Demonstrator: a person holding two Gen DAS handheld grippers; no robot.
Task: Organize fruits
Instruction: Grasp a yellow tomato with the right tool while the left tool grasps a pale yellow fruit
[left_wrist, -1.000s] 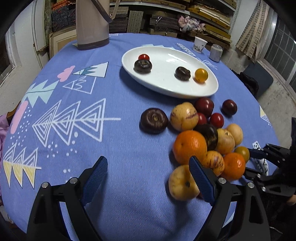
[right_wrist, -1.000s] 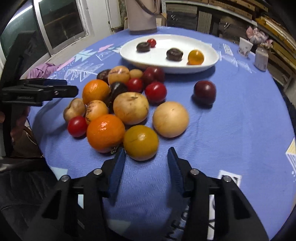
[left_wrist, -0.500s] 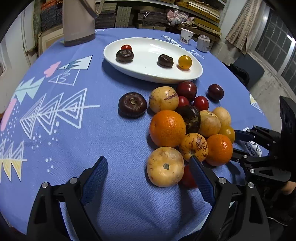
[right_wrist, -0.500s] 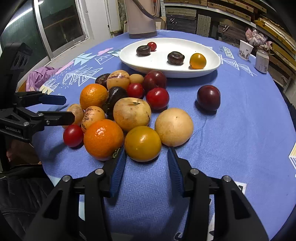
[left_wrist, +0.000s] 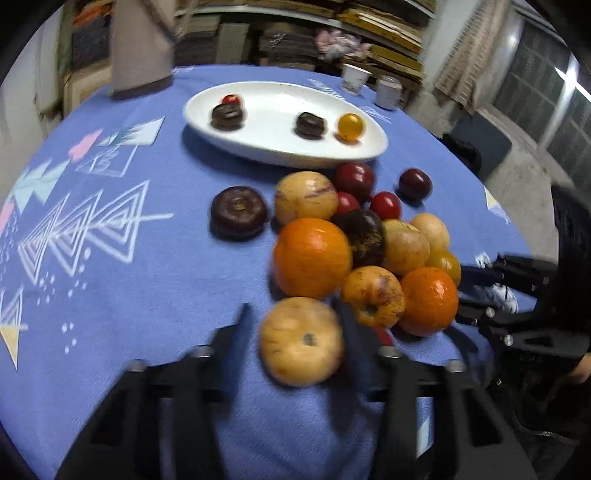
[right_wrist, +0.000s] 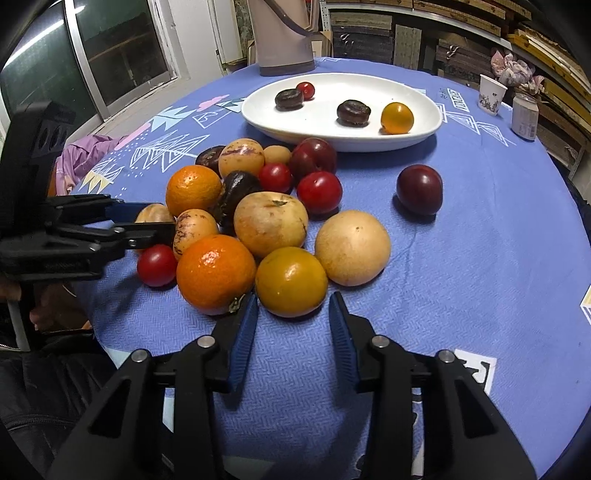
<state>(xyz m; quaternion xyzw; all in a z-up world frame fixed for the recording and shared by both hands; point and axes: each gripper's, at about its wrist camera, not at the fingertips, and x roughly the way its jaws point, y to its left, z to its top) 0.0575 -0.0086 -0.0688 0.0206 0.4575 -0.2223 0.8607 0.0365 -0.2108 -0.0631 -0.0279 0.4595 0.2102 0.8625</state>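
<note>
Left gripper (left_wrist: 295, 325) blurred, closing around pale fruit (left_wrist: 301, 341)

Round table (right_wrist: 498, 240) under blue patterned cloth. White plate (right_wrist: 332, 136) toward far side; fruit heap (right_wrist: 258, 221) just before plate; paper cup (right_wrist: 491, 94), jar (right_wrist: 524, 116) right of plate; jug (right_wrist: 282, 40) behind.

Dark window (right_wrist: 110, 55), cluttered shelves (left_wrist: 369, 33)

No legible text anywhere.
</note>
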